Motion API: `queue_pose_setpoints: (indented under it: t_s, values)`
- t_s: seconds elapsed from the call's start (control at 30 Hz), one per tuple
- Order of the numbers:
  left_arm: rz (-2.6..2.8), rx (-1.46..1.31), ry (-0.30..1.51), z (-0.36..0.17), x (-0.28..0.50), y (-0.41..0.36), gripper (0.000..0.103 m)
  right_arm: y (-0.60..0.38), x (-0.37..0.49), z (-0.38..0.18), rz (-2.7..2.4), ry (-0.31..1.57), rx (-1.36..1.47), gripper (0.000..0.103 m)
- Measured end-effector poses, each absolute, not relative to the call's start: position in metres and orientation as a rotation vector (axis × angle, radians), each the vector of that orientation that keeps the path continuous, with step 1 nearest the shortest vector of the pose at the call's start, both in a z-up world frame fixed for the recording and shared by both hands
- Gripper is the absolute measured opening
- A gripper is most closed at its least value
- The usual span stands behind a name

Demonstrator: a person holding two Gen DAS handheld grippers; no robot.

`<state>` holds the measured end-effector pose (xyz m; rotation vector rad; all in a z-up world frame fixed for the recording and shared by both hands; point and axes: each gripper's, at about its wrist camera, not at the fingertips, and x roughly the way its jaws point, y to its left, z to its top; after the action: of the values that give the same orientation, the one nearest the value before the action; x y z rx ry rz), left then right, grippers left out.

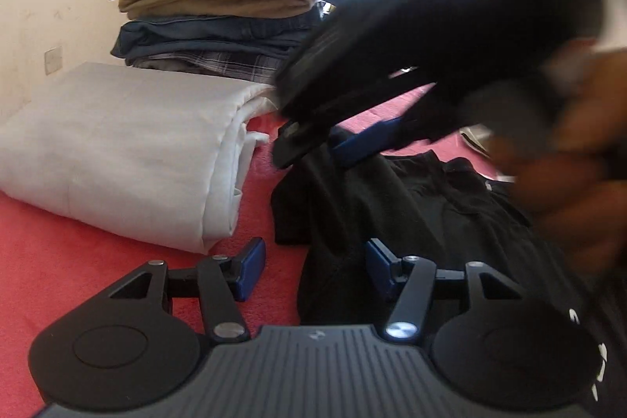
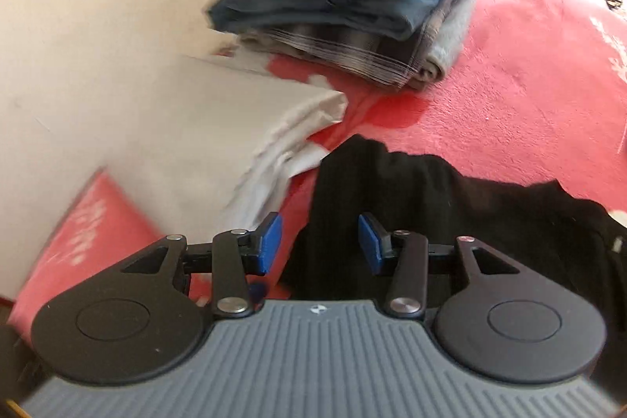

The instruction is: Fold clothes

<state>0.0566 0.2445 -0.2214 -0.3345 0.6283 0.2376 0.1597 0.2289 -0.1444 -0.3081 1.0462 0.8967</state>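
A black garment (image 1: 392,206) lies crumpled on the red blanket (image 1: 58,253). My left gripper (image 1: 313,269) hangs open at its near left edge, the right pad above the black cloth and the left pad above the blanket, neither pressing on it. In the left wrist view my right gripper (image 1: 319,151) reaches in blurred from the upper right, held by a hand (image 1: 568,183), with its tips over the garment's far left corner. In its own view the right gripper (image 2: 320,245) is open, with the black garment (image 2: 431,206) under its right pad and nothing gripped.
A folded white sheet (image 1: 117,151) (image 2: 156,143) lies to the left, close to the garment. Behind it stands a stack of folded clothes (image 1: 215,18) (image 2: 333,6) against the pale wall. The red blanket (image 2: 509,85) spreads to the right.
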Motion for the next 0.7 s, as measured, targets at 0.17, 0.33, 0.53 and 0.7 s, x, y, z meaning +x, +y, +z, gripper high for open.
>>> queue_pose_setpoints:
  t_s: [0.17, 0.33, 0.53, 0.7]
  values:
    - [0.157, -0.311, 0.62, -0.217, 0.053, 0.24, 0.056, 0.23, 0.168, -0.16, 0.845, 1.015, -0.342, 0.005]
    - [0.031, -0.325, 0.583, -0.199, 0.035, 0.234, 0.057, 0.138, 0.178, -0.137, 0.913, 0.957, 0.093, 0.005]
    - [-0.126, -0.275, 0.607, -0.193, 0.029, 0.218, 0.058, 0.037, 0.186, -0.187, 0.805, 1.016, 0.44, 0.01]
    - [-0.119, -0.282, 0.608, -0.197, 0.038, 0.219, 0.058, -0.005, 0.19, -0.208, 0.657, 1.024, 0.508, 0.017]
